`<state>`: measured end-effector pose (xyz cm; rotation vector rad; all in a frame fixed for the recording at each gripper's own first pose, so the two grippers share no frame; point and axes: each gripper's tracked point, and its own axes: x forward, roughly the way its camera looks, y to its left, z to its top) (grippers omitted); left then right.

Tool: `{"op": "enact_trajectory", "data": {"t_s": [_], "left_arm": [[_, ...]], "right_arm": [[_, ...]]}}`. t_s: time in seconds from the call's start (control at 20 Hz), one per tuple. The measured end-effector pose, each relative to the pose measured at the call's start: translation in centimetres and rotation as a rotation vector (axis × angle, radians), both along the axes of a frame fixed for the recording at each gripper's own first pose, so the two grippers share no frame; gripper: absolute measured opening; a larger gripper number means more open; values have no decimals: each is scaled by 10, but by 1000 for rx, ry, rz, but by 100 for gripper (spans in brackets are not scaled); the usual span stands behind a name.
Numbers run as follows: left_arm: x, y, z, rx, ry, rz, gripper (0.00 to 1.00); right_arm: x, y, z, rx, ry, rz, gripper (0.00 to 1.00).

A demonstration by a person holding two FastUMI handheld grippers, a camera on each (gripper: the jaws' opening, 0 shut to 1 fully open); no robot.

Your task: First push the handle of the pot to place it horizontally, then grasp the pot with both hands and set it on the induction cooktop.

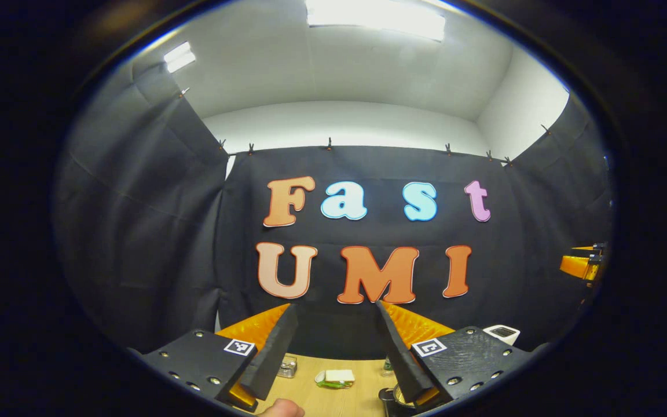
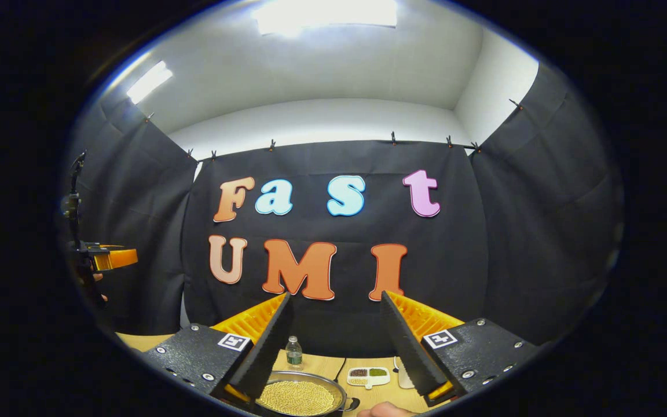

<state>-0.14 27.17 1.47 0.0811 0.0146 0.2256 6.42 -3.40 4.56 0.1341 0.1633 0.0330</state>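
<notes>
**Both grippers raised and spread above the table, pot below the right one**

The wooden table (image 2: 322,365) runs along the foot of the black cloth wall. On it, at the near edge in the right gripper view, sits the pot (image 2: 299,397), a round metal pan full of small yellowish grains, with a short dark handle stub (image 2: 352,403) at its right rim.

The right gripper (image 2: 336,341) hangs above the pot with its fingers spread wide, grasping nothing. The left gripper (image 1: 333,347) is likewise released, its fingers well apart over the table.

Behind the pot, toward the far edge, stand a small water bottle (image 2: 293,351) and a white divided dish (image 2: 368,375) holding brown, green and pale grains.
</notes>
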Motion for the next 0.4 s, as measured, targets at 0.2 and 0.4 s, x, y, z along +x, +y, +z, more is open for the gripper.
{"op": "enact_trajectory", "data": {"t_s": [0.2,0.4], "left_arm": [[-12,15,20,18,-46,48,83],[-21,22,19,51,-45,78,83]], "right_arm": [[-1,4,21,-5,-55,24,93],[-4,17,28,-22,-86,61,93]]}}
